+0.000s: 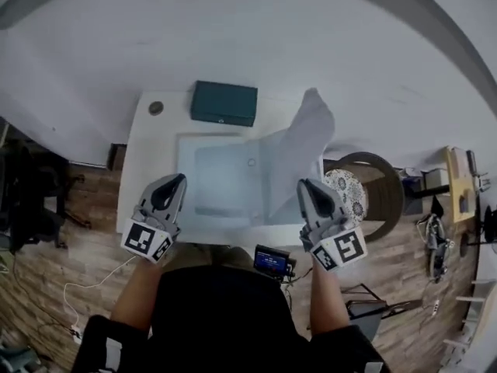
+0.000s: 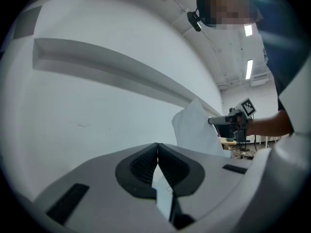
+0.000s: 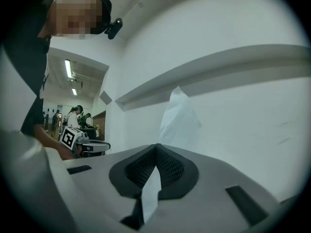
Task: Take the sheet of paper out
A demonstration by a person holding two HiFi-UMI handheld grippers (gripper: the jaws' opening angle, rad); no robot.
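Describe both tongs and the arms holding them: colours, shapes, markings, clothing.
The left tongs and right tongs match: light grey, wedge-shaped shells tapering to the tip, with black ribbed pads inside. Each carries a white cube with black square markers at its rear. The person wears a dark short-sleeved top; the forearms are bare.

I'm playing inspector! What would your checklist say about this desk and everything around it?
Surface: white table, sleeve and box on it.
Job's things: sheet of paper raised; clear sleeve to its left.
Clutter: dark green box at the far edge.
Grippers: left gripper shut on the sleeve's edge; right gripper shut on the paper.
Cables: white cable on the floor.
Surroundings: white wall, wooden floor, round stool.
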